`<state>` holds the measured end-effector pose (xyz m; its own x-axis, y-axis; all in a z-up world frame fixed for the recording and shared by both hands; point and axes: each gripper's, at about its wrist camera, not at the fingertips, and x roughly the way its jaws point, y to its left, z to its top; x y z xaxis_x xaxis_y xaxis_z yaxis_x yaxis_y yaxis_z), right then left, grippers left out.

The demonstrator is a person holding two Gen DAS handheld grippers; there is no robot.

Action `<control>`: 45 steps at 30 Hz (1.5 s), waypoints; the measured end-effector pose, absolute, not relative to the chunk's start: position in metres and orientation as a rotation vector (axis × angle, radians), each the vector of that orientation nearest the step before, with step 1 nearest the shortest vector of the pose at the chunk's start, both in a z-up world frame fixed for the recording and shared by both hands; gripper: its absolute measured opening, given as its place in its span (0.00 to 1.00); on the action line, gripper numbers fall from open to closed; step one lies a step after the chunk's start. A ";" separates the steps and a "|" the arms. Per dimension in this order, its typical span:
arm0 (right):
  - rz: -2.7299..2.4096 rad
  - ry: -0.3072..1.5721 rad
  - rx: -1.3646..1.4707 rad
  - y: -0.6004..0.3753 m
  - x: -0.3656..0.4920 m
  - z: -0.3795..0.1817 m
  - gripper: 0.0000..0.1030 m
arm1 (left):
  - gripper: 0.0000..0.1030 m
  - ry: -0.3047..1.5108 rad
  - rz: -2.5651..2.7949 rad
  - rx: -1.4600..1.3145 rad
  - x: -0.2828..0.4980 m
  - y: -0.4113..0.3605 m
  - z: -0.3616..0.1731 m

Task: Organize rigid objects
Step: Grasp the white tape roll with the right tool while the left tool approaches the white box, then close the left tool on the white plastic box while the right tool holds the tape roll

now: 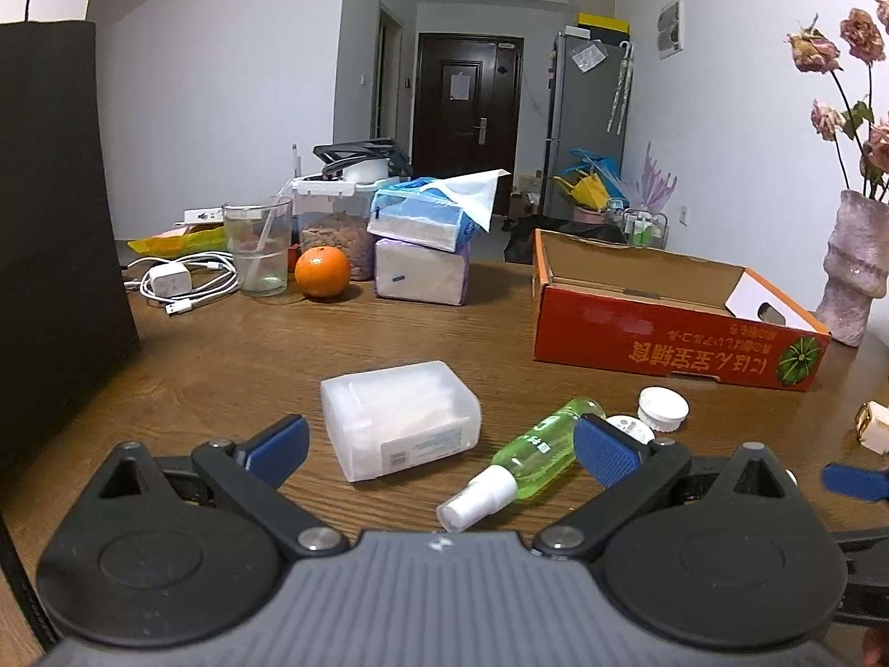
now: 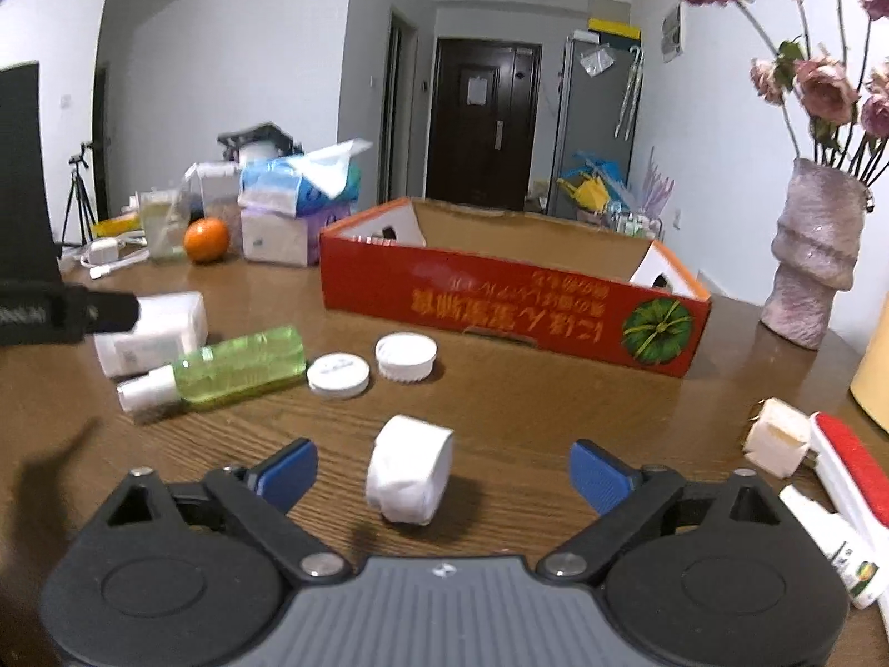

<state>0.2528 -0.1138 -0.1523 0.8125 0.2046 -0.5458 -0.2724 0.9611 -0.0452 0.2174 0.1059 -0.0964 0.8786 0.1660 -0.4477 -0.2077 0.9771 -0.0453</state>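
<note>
Left claw: the left claw [image 1: 439, 447] hangs low over the table [image 1: 250, 350], jaws spread wide, gripping nothing.
Between its fingers: the translucent plastic box [image 1: 400, 422] lies centre-left; the green spray bottle [image 1: 528, 453] lies tilted just beside the blue right finger pad [image 1: 605, 453].
Left edge: a dark panel [image 1: 50, 222] walls off the left of that view.
Back of table: glass [image 1: 260, 247], orange [image 1: 322, 272] and tissue packs [image 1: 422, 255] crowd the upper middle.
Right claw: the right claw [image 2: 443, 475] is likewise released, jaws apart.
Its target zone: a white cylinder [image 2: 410, 469] lies on its side between the fingers, touching neither.
Middle ground: two white lids [image 2: 339, 373] sit side by side near the bottle.
Container: the red cardboard box [image 2: 511, 311] stands open at centre right.
Right edge: vase [image 2: 814, 255], a small white carton [image 2: 777, 436] and a red-and-white brush [image 2: 853, 469] narrow the room there.
</note>
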 end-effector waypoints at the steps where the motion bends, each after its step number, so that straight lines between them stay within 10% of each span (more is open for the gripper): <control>1: 0.255 0.585 -0.112 -0.112 0.258 -0.154 0.83 | 1.00 0.459 0.196 -0.095 0.218 0.107 -0.097; 4: 0.236 0.613 -0.089 -0.111 0.268 -0.158 0.69 | 1.00 0.469 0.201 -0.097 0.219 0.110 -0.098; 8: 0.266 0.665 -0.036 -0.116 0.276 -0.163 0.23 | 1.00 0.476 0.205 -0.104 0.221 0.111 -0.099; 45: 0.204 0.526 0.039 -0.161 0.319 -0.154 0.23 | 1.00 0.616 0.544 -0.153 0.322 0.110 -0.125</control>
